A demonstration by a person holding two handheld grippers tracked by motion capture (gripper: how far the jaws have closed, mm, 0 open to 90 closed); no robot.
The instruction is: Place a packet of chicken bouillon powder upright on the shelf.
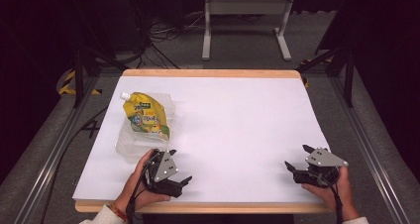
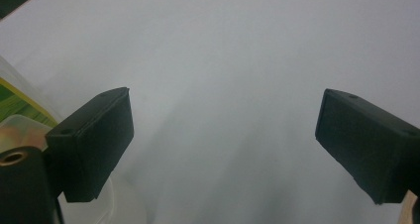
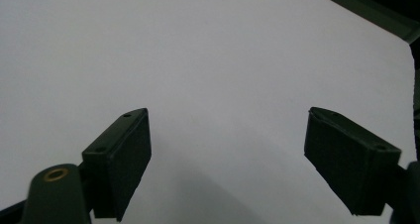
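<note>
A yellow spouted pouch (image 1: 144,116) with a white cap lies in a clear plastic container (image 1: 130,143) on the left of the white table. Just in front of the container, near the table's front edge, my left gripper (image 1: 179,167) rests open in the person's left hand. In the left gripper view its jaws stand wide apart over bare white surface (image 2: 223,75), with the container's rim (image 2: 20,127) and a strip of the pouch (image 2: 12,102) at the left edge. My right gripper (image 1: 297,157) is open at the front right, its jaws spread over bare table (image 3: 223,60).
The white sheet (image 1: 233,130) covers a wood-edged table (image 1: 208,73). Beyond the far edge stand a grey metal frame (image 1: 245,21) and loose cables (image 1: 163,33) on the floor. Aluminium rails (image 1: 54,149) run along both sides.
</note>
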